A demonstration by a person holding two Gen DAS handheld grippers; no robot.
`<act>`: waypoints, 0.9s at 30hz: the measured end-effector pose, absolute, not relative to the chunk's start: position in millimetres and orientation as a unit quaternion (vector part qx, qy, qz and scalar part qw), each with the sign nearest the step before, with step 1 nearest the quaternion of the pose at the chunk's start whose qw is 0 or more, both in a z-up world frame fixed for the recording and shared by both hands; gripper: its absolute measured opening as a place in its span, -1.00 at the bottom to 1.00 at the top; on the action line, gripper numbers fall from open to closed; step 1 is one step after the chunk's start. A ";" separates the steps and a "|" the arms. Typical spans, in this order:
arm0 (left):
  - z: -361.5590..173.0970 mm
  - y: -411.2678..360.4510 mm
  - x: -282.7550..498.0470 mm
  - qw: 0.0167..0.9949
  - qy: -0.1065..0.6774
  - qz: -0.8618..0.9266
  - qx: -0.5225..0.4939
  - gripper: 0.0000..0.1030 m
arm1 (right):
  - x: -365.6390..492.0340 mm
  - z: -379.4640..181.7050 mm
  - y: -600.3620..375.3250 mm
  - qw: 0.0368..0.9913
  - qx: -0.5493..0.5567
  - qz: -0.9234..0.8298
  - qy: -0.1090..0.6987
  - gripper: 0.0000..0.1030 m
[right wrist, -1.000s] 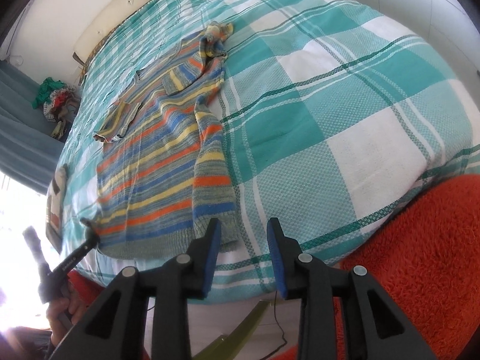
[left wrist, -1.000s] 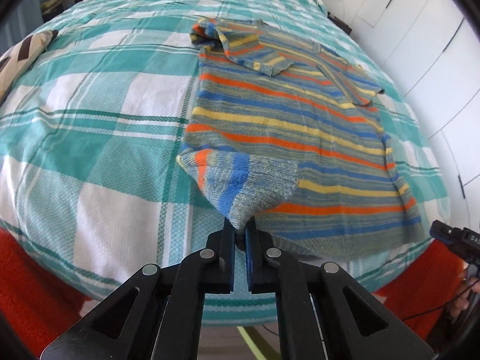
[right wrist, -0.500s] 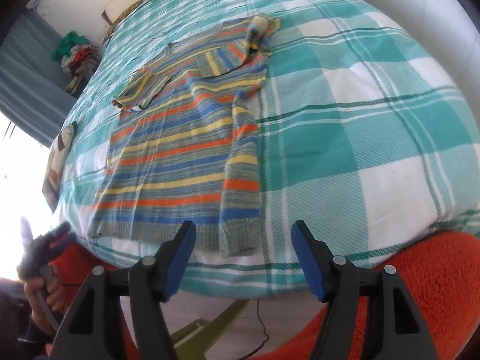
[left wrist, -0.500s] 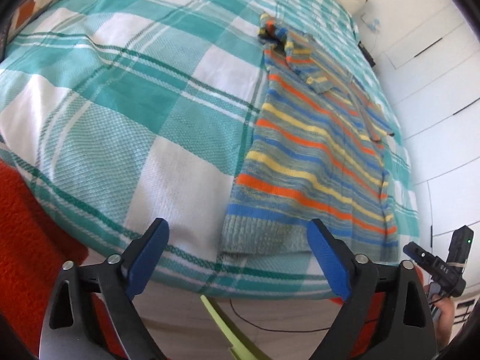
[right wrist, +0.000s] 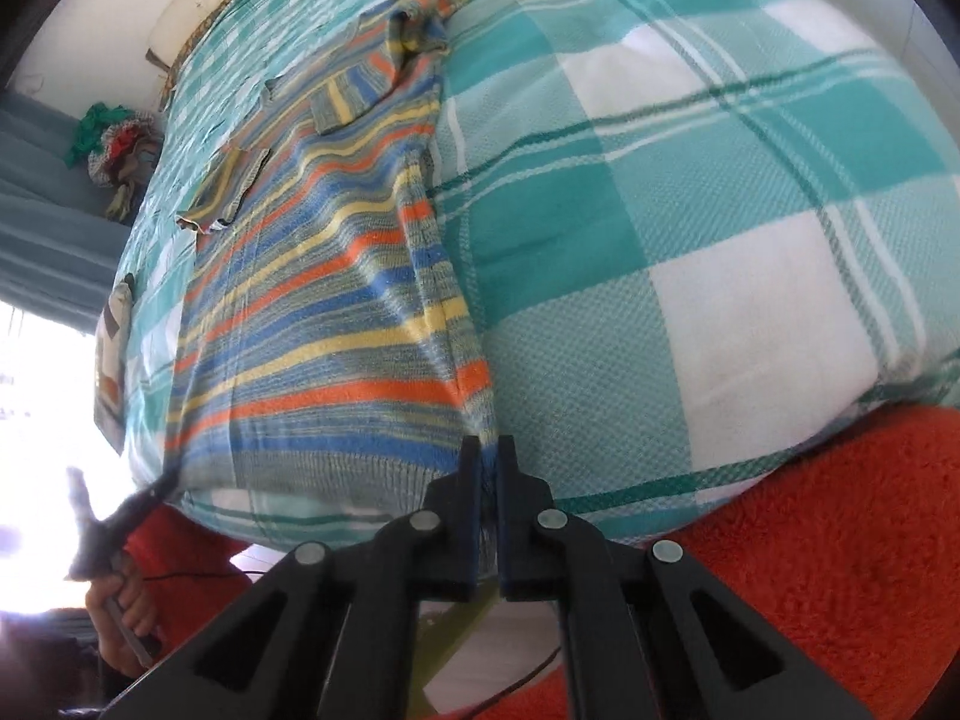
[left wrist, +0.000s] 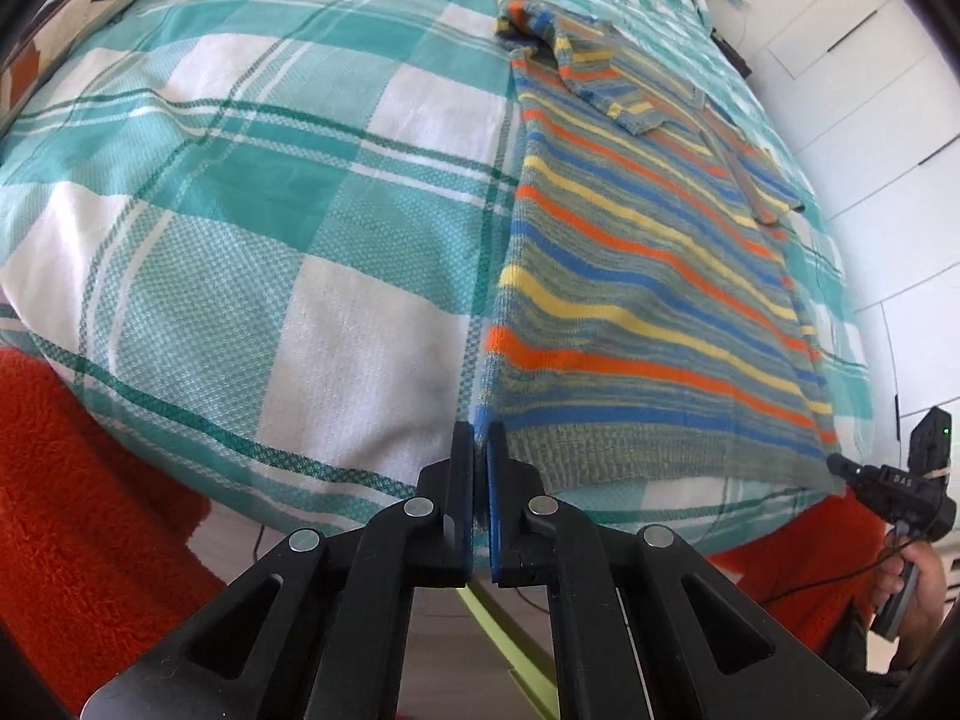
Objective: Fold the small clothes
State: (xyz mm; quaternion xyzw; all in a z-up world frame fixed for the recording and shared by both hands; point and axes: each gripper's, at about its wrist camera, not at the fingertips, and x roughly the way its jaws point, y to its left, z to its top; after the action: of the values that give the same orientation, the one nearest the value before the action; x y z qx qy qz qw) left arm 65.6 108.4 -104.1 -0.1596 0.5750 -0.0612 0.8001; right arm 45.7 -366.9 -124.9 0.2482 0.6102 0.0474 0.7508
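A: Report the location of the garment.

B: The striped sweater lies flat on the bed, on a teal-and-white checked cover. Its ribbed hem sits at the near edge of the mattress, closest to me. Both sleeves are folded in across the chest at the far end. The stripes run orange, yellow and blue on a grey-green knit.

A: State of the left gripper?

B: My left gripper has just been closing. Its jaws are now clenched on the left hem corner of the sweater; fabric shows between the 2 blue pads.

A: State of the right gripper?

B: My right gripper has also just been closing. Its jaws are clamped on the right hem corner, where the side seam meets the ribbing. In the left wrist view, the same gripper shows at the far hem corner, held by my hand.

A: Surroundings?

B: An orange fleece blanket hangs below the bed edge on both sides. A patterned cushion rests at the far left of the bed. White cabinet doors stand beyond the right side. A pile of clothes lies past the far left corner in the right wrist view.
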 end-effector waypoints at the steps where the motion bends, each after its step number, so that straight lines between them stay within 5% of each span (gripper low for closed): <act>1: -97.1 109.8 62.2 0.806 0.569 -0.061 -0.152 -0.98 | 43.6 -126.2 -369.4 0.741 0.276 0.054 0.610 -0.94; 16: -138.1 94.2 69.3 0.787 0.612 -0.015 -0.072 -0.85 | 56.0 -154.1 -352.4 0.743 0.187 0.000 0.643 -0.94; 19: -132.7 91.9 67.6 0.786 0.615 -0.006 -0.063 -0.30 | 56.7 -149.5 -343.5 0.748 0.164 -0.004 0.643 -0.89; 21: -123.8 96.9 58.6 0.786 0.615 0.004 -0.062 0.19 | 53.9 -143.2 -341.6 0.750 0.158 -0.004 0.643 -0.61; 23: -110.1 103.2 51.0 0.792 0.607 0.008 -0.068 0.20 | 47.6 -133.2 -342.0 0.753 0.155 0.000 0.640 -0.26; 27: -73.5 115.4 49.3 0.818 0.568 0.017 -0.090 0.31 | 42.5 -96.3 -351.7 0.781 0.121 -0.016 0.612 -0.23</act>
State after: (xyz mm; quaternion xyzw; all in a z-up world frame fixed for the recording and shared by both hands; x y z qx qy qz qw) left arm 49.3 115.4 -73.5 -0.0899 0.5682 0.0167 0.8178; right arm 42.5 -351.7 -96.3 0.1214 0.6120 -0.0162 0.7813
